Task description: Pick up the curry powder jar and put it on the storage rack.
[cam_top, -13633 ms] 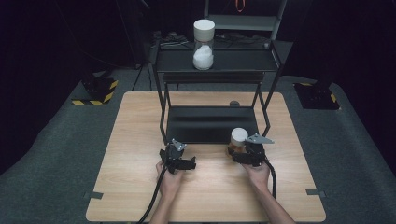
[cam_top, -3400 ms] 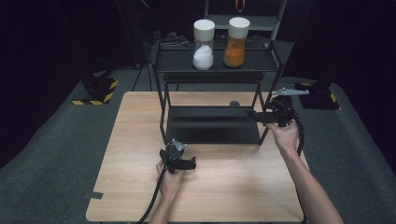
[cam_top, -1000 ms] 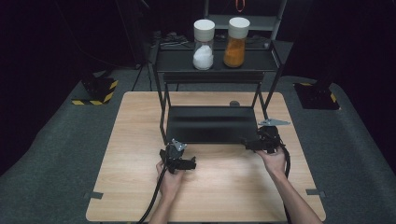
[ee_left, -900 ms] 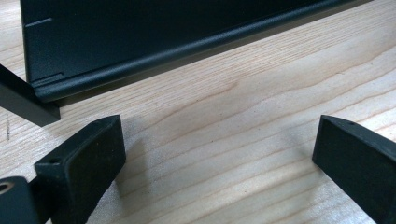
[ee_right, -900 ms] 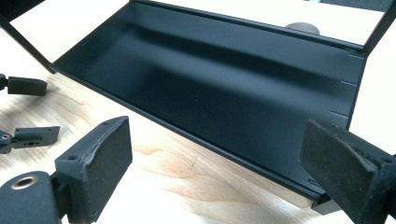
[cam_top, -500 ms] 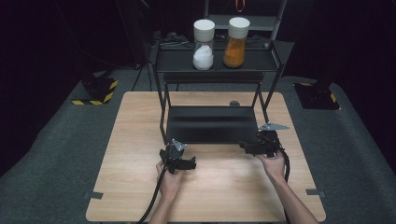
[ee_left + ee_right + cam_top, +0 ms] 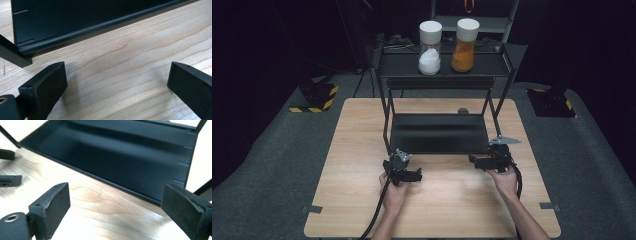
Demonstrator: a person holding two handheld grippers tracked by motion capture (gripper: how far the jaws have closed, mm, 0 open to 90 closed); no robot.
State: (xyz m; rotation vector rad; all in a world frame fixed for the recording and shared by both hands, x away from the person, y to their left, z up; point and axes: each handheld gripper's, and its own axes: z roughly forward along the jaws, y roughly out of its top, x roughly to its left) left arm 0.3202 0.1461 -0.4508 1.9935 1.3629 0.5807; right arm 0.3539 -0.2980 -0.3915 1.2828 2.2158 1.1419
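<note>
Now both at rest on the tabletop (image 7: 357, 150), just off the front edge of the black rack's lower tray (image 7: 439, 132). Left gripper (image 7: 416, 175) near the tray's front left corner, jaws well apart with bare wood between them. Right gripper (image 7: 474, 161) near the front right corner, jaws likewise spread wide and clamped on nothing. Seen along the left gripper's jaws, tray lip (image 7: 75, 32) close ahead, with a rack leg (image 7: 15, 56) just beside one jaw.

Up on the top shelf (image 7: 402, 65), well apart from both tools: white-filled jar (image 7: 430, 47) at the middle, orange-filled jar (image 7: 464, 45) just beside it toward the right edge. Both upright, capped, long axes vertical, standing close together without clearly touching.

Hence the relation that counts: away from the person and higher, over the tray's far edge, with the rack's frame between. Orange-filled jar nearer the right gripper's side, white-filled jar roughly midway between the two, slightly left of the other. Probably a reach up and forward over the front rail, jaws kept level to meet an upright side, not a straight push along the wood. Some risk of knocking the neighbouring jar, given how close together.
</note>
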